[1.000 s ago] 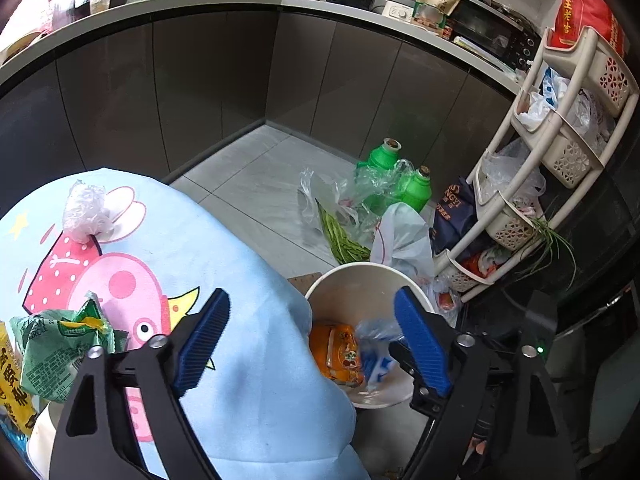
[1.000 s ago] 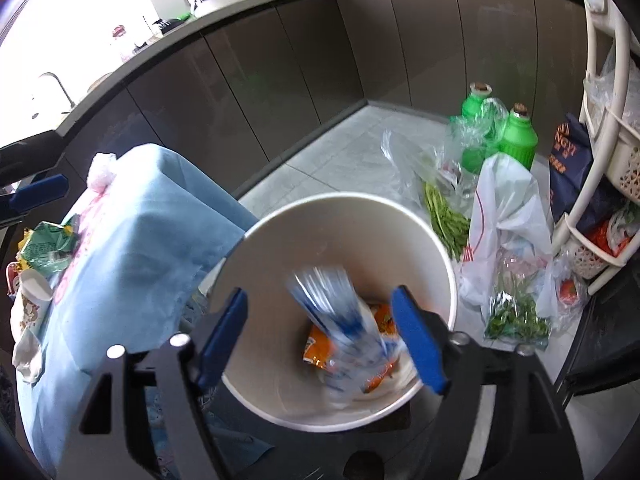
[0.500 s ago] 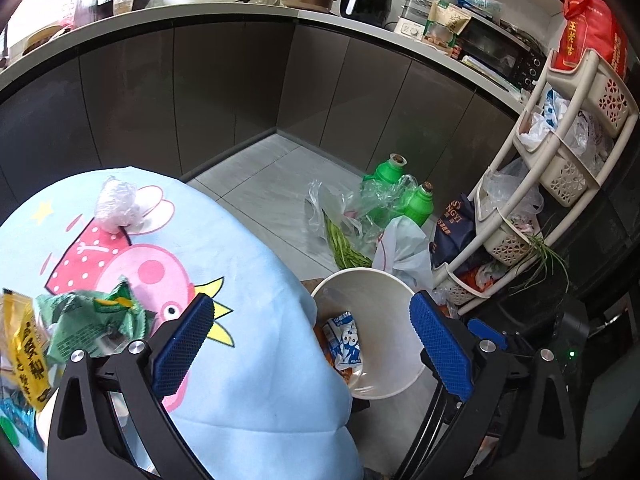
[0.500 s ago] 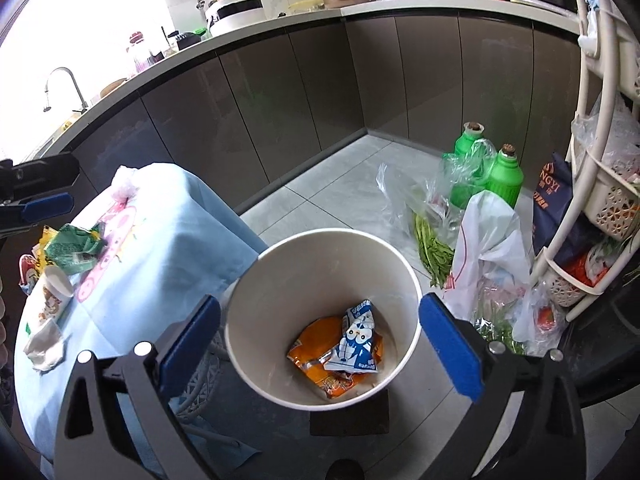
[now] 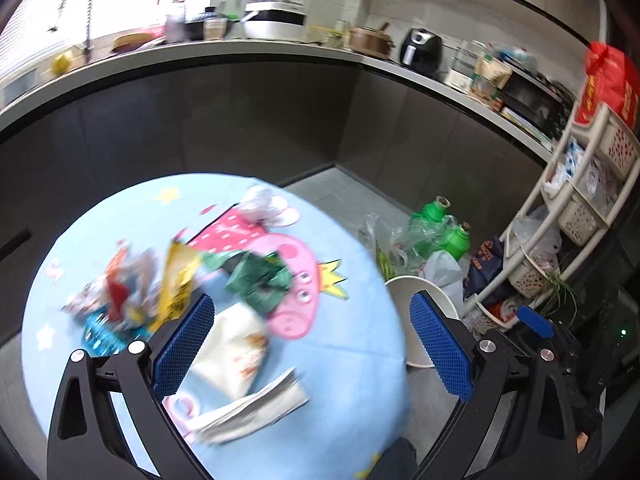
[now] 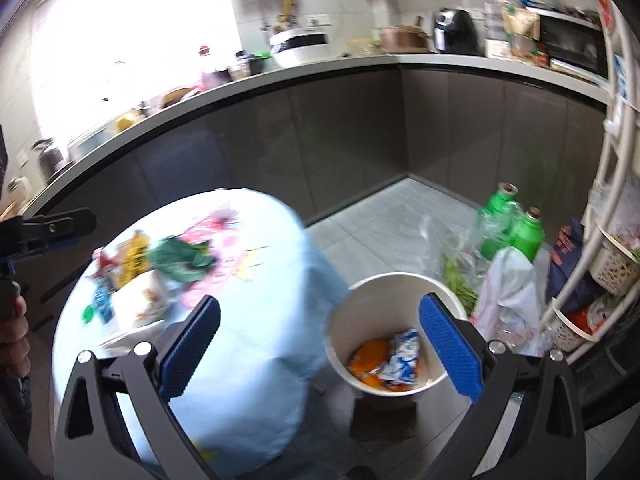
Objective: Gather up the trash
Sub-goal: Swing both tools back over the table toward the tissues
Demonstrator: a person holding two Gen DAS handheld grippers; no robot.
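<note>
While the left wrist view was blurred, the left tongs (image 5: 310, 344) were seen spread wide and released, angled down over the blue tabletop (image 5: 352, 412), with nothing between their blue pads. Loose trash was spread on the cloth beyond them: a green wrapper (image 5: 260, 280), a yellow wrapper (image 5: 178, 280), a white packet (image 5: 232, 350) just past the left pad, and a flat white paper (image 5: 256, 410) nearest the camera. A white bin (image 5: 404, 292) was seen on the floor just off the tabletop's right edge, partly hidden by the right pad. Behind the bin, green bottles (image 5: 436, 224) and a white rack (image 5: 576, 216) were crowded along the floor.

From the right wrist view, the right tongs (image 6: 318, 338) were likewise found released and empty, tilted downward above the gap between tabletop and bin. An orange wrapper (image 6: 370, 358) and a blue-and-white wrapper (image 6: 402, 356) were seen lying inside the bin. A hand (image 6: 14, 336) gripping the other tool was glimpsed at the left border. White plastic bags (image 6: 512, 292) were piled just beside the bin.
</note>
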